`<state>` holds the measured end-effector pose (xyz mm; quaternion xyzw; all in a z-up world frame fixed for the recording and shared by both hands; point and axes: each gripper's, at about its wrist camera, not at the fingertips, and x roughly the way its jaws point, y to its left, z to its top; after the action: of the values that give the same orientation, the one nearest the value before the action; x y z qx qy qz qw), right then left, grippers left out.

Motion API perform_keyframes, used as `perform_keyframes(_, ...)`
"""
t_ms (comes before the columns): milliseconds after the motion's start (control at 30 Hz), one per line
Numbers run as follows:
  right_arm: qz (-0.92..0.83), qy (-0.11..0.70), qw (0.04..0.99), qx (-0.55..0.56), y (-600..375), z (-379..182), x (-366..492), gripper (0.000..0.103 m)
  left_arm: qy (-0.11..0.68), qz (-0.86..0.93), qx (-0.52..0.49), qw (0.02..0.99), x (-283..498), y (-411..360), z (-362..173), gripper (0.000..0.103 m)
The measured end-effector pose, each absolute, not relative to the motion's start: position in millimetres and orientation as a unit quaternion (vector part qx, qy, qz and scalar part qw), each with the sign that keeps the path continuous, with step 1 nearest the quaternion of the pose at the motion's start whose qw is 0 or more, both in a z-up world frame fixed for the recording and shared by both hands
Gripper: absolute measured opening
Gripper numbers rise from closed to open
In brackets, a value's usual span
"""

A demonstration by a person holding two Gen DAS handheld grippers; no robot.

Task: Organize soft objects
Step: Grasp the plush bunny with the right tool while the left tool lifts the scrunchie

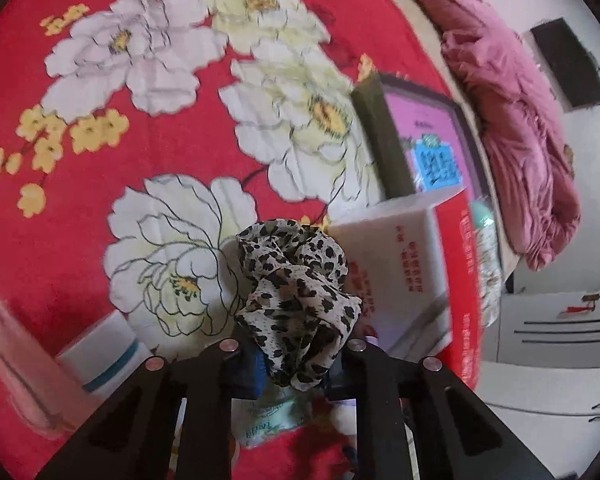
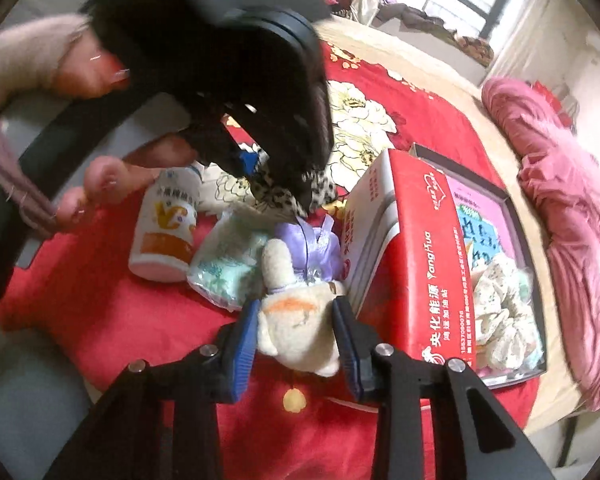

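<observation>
Left gripper [image 1: 296,364] is pinching leopard-print cloth [image 1: 296,292], seemingly lifted above red floral blanket [image 1: 100,220]; right gripper [image 2: 296,332] is squeezing plush toy [image 2: 296,328] beside red box [image 2: 420,260].

On the bedspread [image 2: 148,320], the bottle [image 2: 166,228] lies left of the packet [image 2: 224,268], the plush toy [image 2: 300,320] between packet and open box [image 2: 416,240].

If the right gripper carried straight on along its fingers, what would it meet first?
The right gripper is shut on a plush toy. Just beyond lie the toy's purple dress and a packet, probably first; depth is unclear.
</observation>
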<state>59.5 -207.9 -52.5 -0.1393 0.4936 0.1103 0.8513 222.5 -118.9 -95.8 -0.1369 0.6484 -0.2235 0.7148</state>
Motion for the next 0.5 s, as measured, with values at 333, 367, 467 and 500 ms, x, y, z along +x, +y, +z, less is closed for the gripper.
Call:
perform_keyframes(333, 0.140, 0.510, 0.849, 0.007, -244, -34, 74, 0.036, 0.588, -0.227, -0.161, 0.760, 200, -76, -29, 0.019)
perform_keyframes(367, 0.142, 0.508, 0.850, 0.011, -241, -32, 71, 0.036, 0.584, -0.222, -0.155, 0.765, 196, -72, -24, 0.019)
perform_keyframes(467, 0.140, 0.499, 0.855, 0.018, -247, -20, 78, 0.036, 0.571, -0.216, -0.139, 0.780, 186, -63, -8, 0.019)
perform_keyframes(500, 0.140, 0.496, 0.857, 0.019, -242, -17, 74, 0.036, 0.567, -0.213, -0.136, 0.784, 183, -61, -4, 0.019)
